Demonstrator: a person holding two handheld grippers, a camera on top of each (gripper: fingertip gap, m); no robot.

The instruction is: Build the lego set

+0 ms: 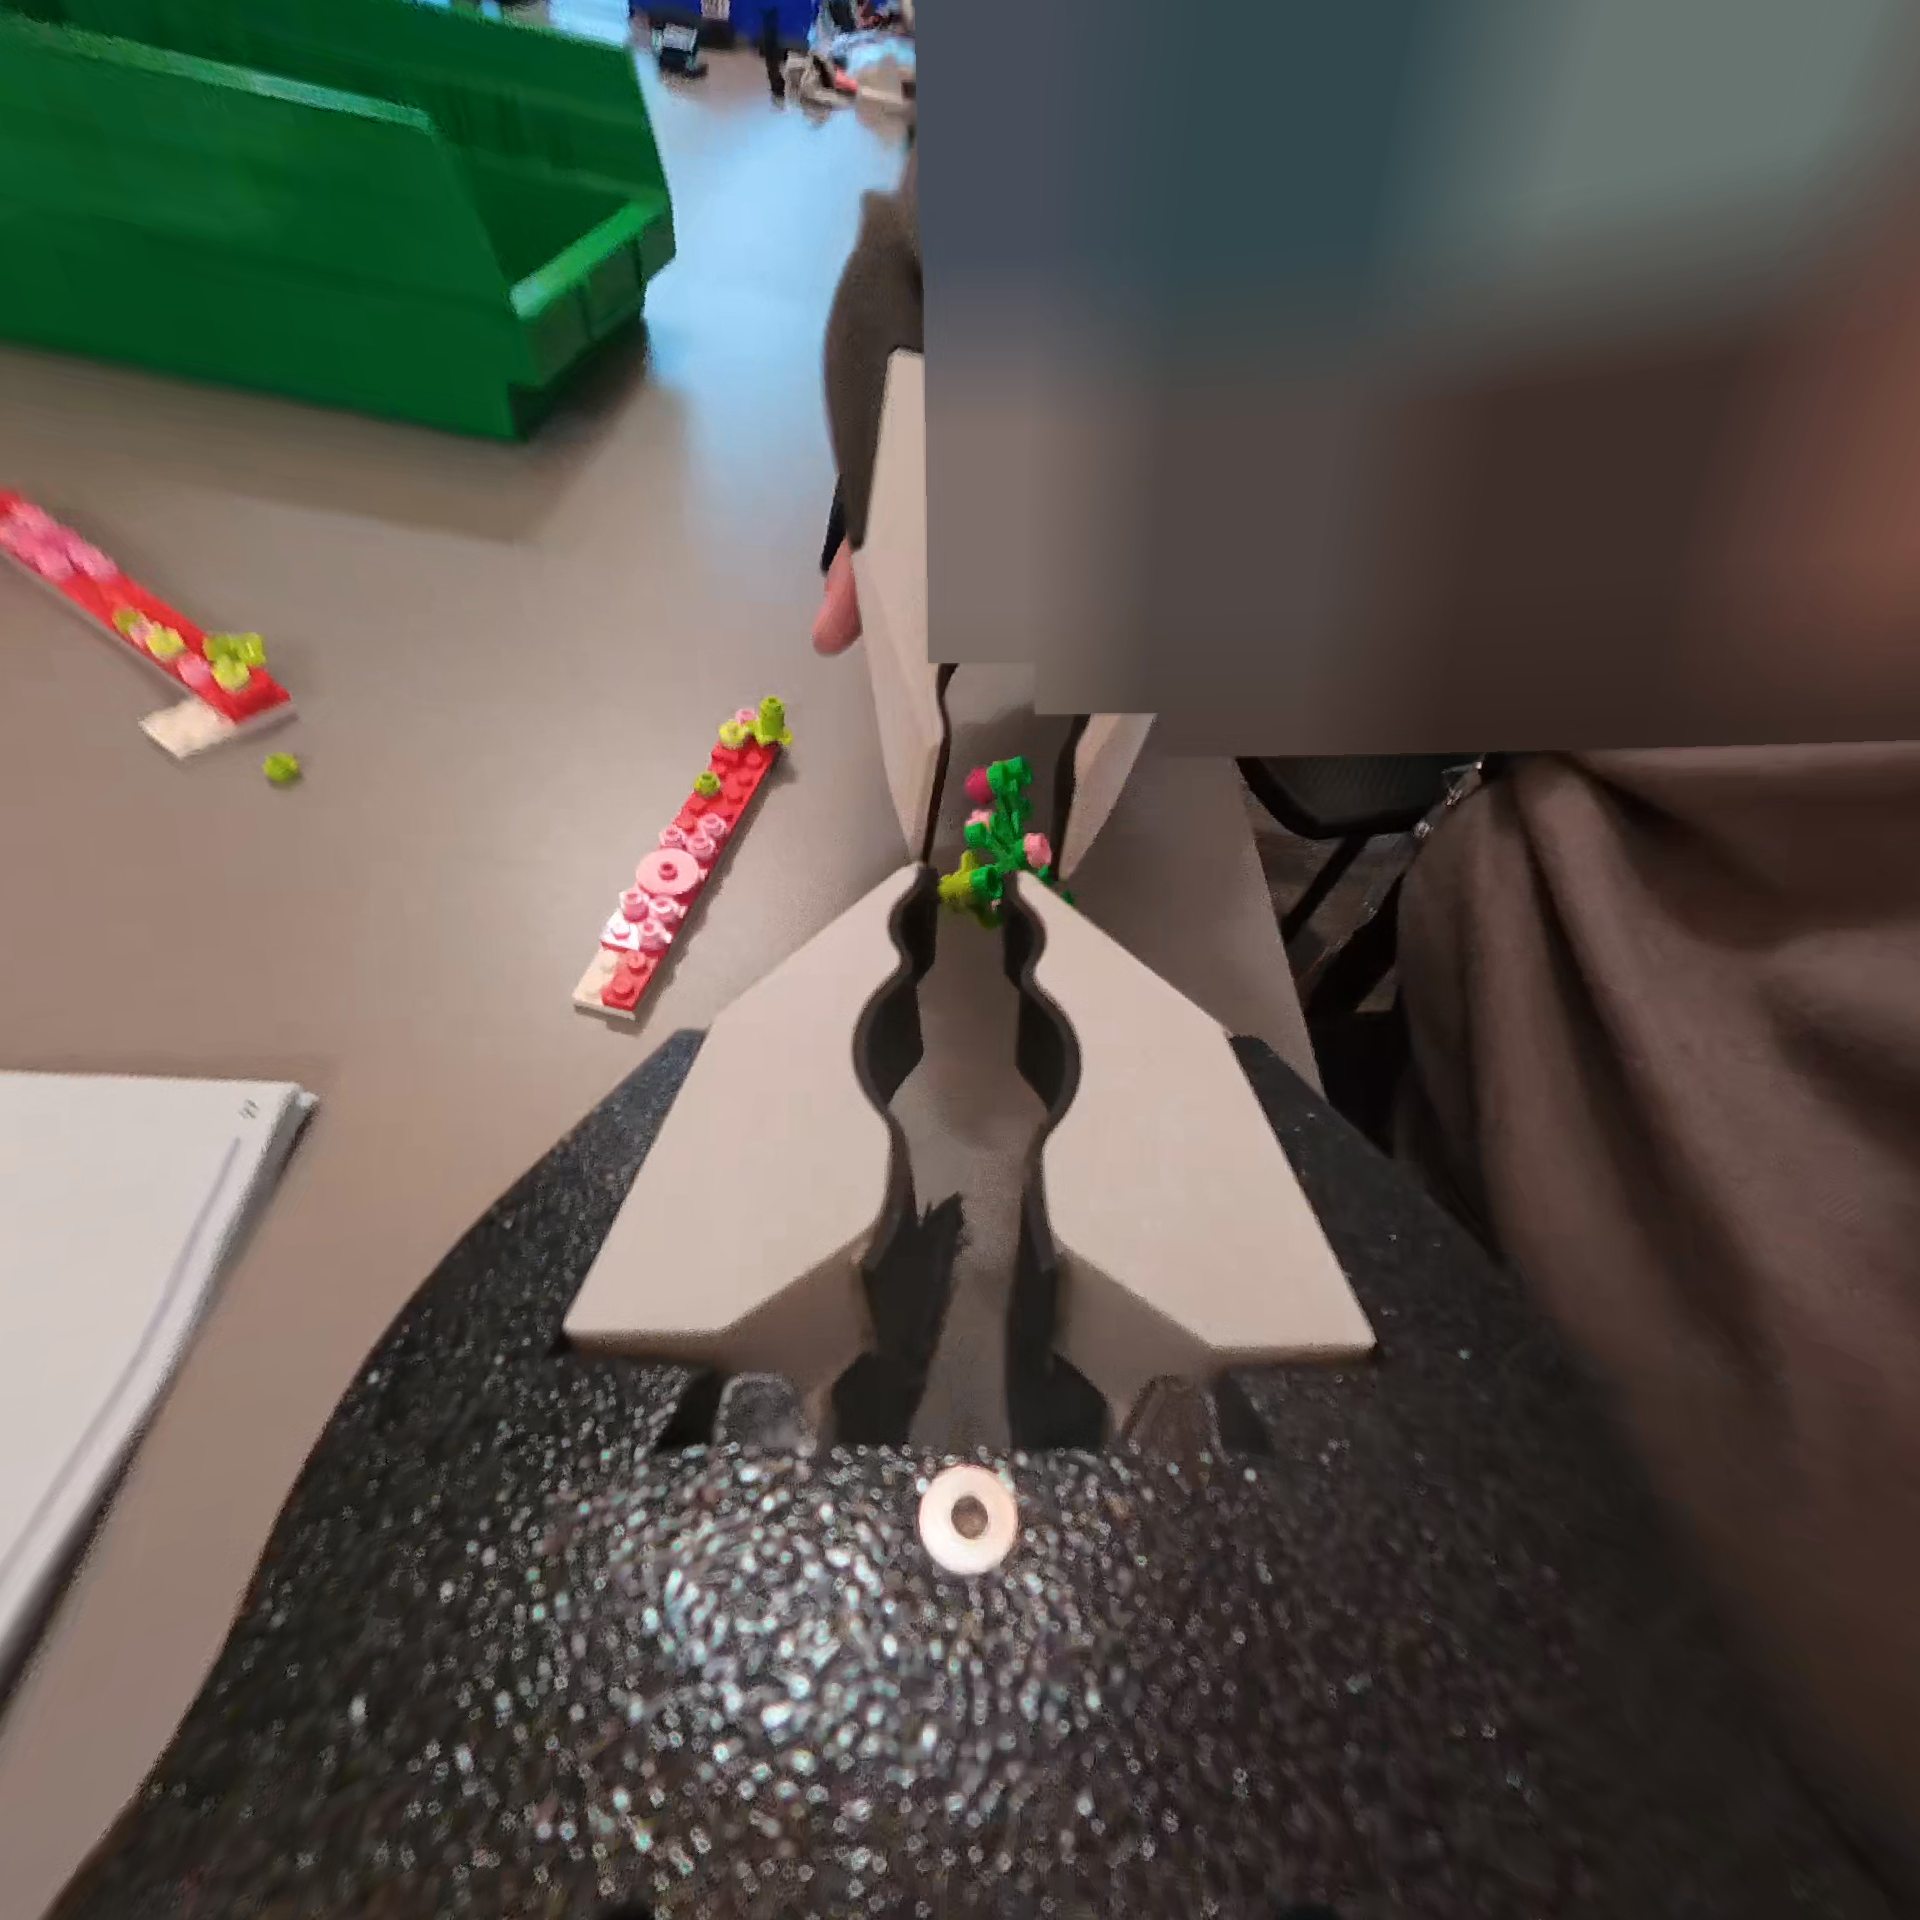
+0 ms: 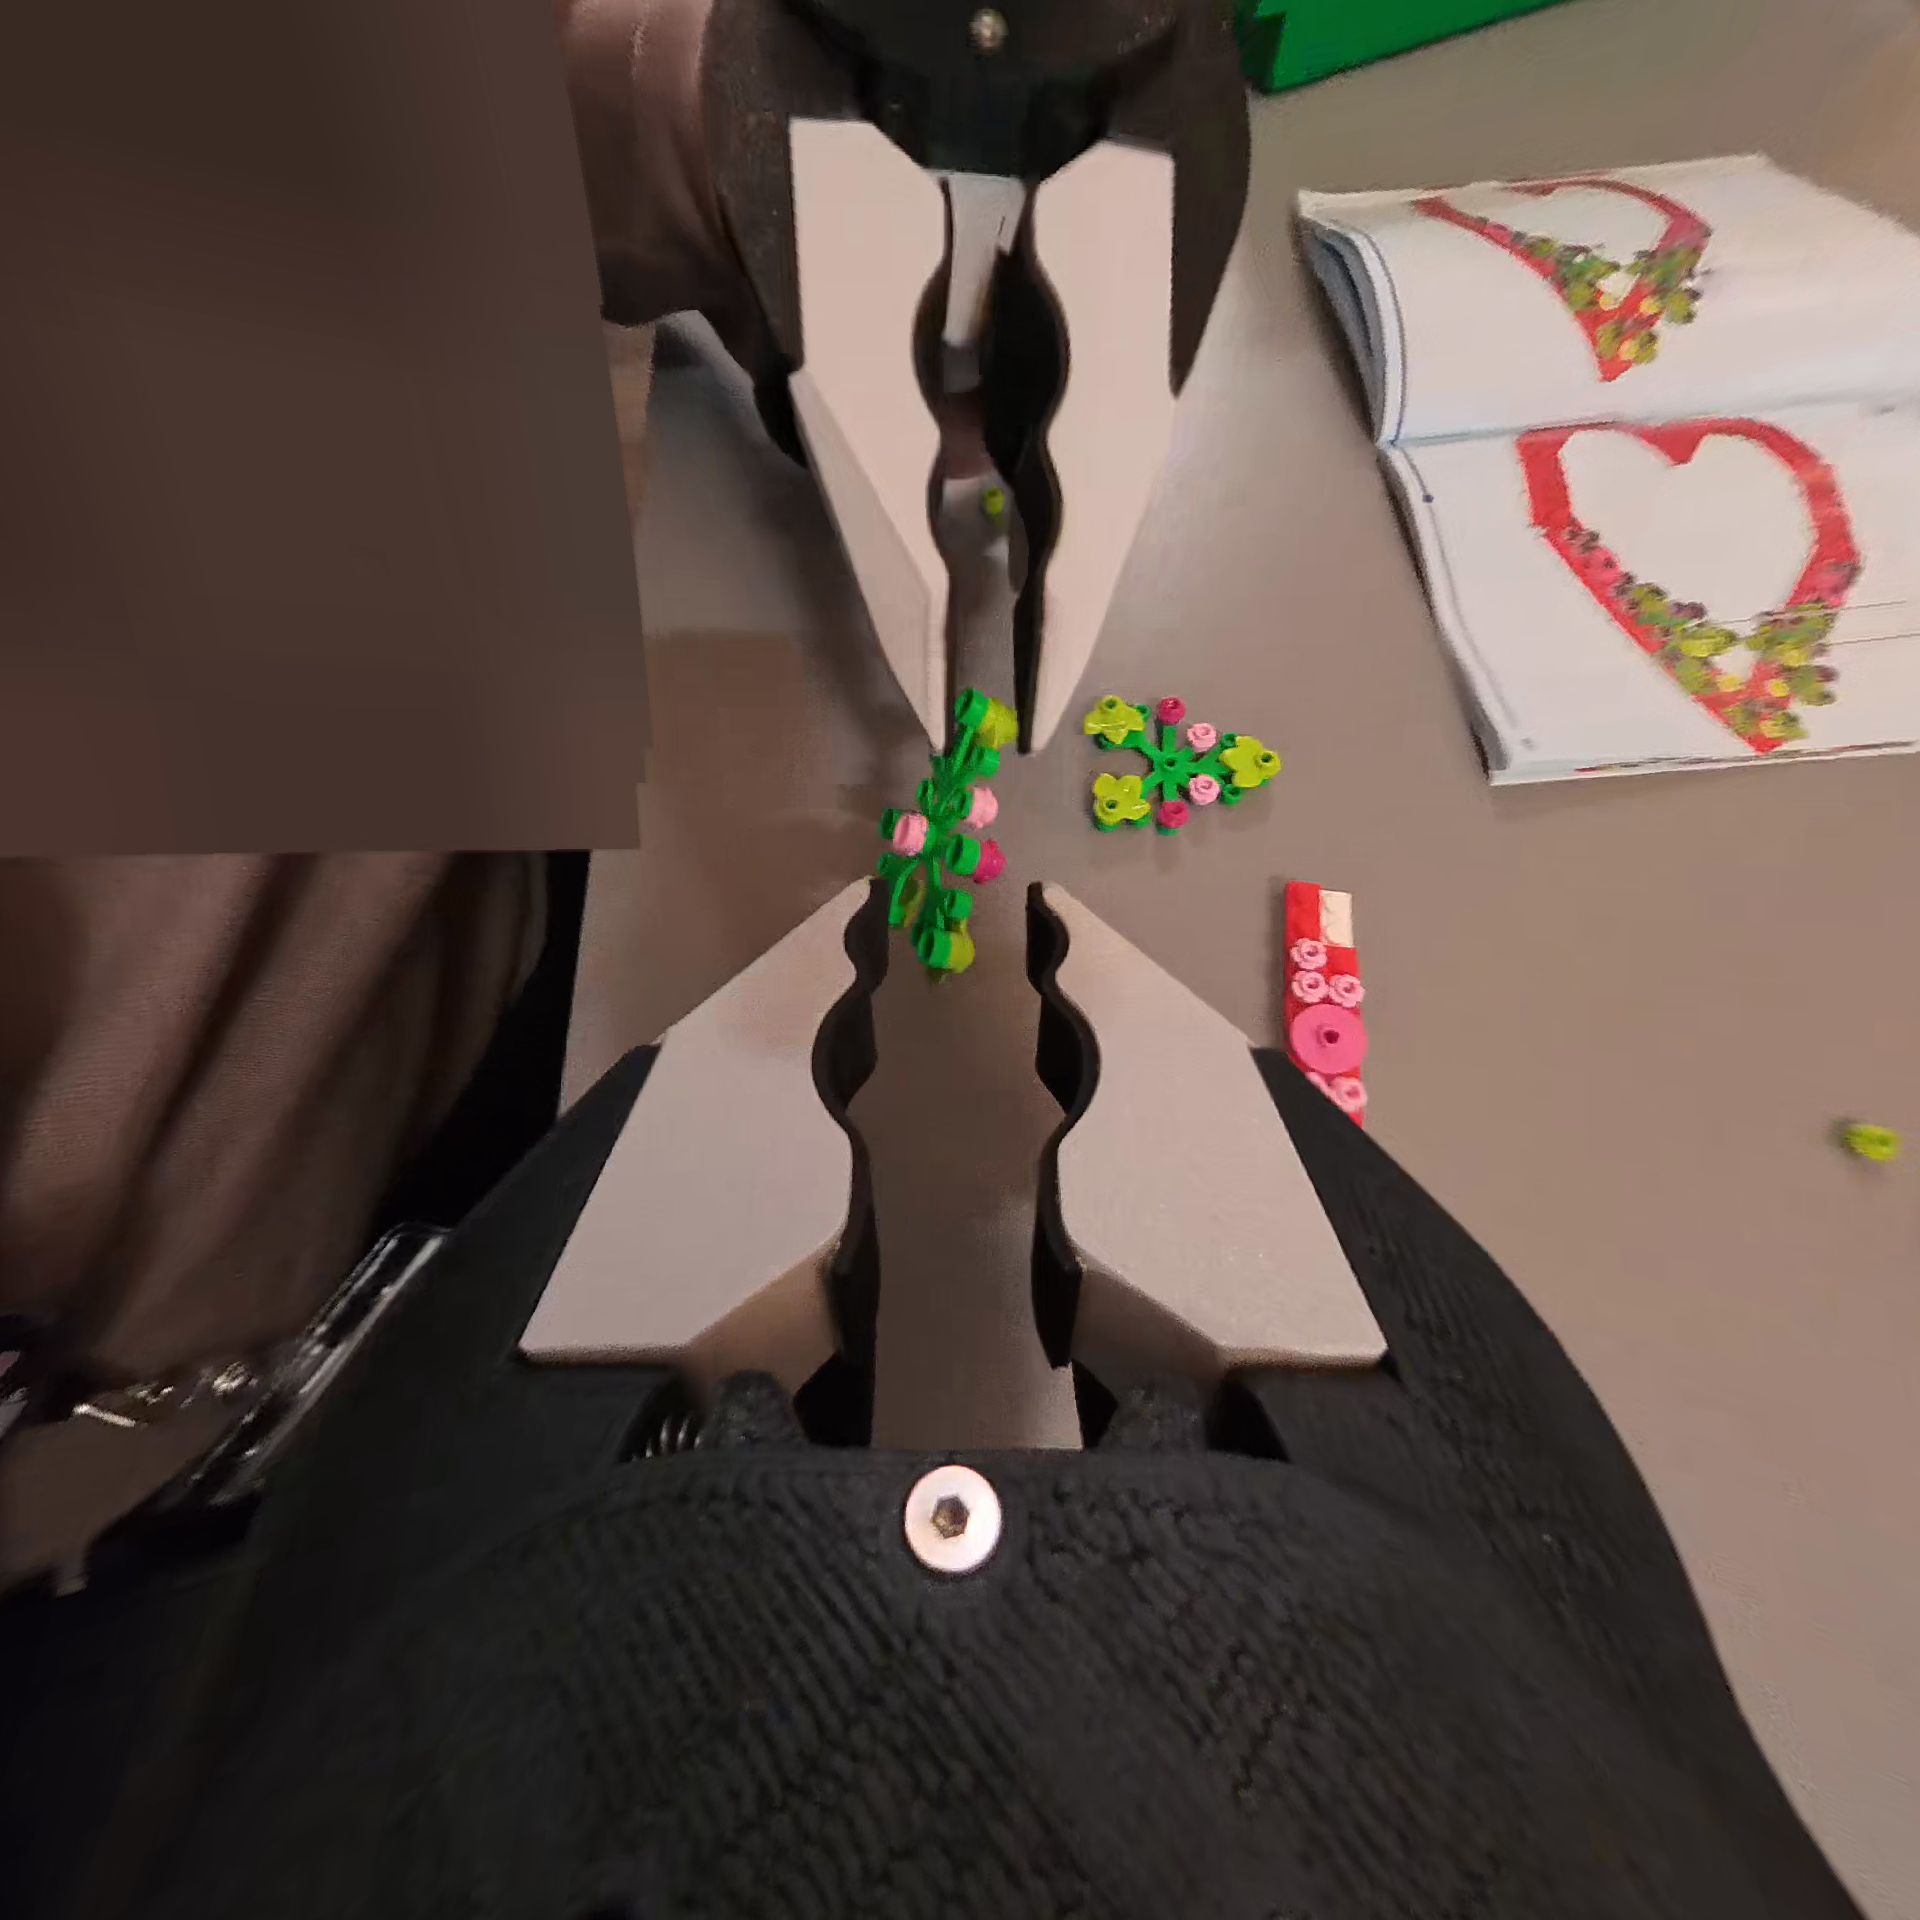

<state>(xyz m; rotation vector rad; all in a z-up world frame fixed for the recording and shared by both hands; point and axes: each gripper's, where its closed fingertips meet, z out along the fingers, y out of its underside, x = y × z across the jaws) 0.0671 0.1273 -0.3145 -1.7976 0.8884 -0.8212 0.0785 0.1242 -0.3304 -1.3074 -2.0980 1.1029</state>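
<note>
My left gripper (image 1: 971, 878) is shut on one end of a green leaf sprig (image 1: 1000, 831) with pink flowers and lime leaves, and holds it above the table. In the right wrist view the left gripper (image 2: 982, 738) comes in from the top, and the sprig (image 2: 935, 831) hangs from its tips. My right gripper (image 2: 951, 886) is open, facing the left one. The sprig's lower end sits between its tips, close to the left finger (image 2: 831, 935). A second, similar sprig (image 2: 1179, 764) lies flat on the table just to the right.
A red strip with pink flowers (image 2: 1325, 997) lies on the table; it also shows in the left wrist view (image 1: 681, 862), as does another red strip (image 1: 145, 623). An open instruction booklet (image 2: 1621, 468), a green bin (image 1: 312, 208) and a loose lime piece (image 2: 1870, 1141) are there. A person's brown clothing is close by.
</note>
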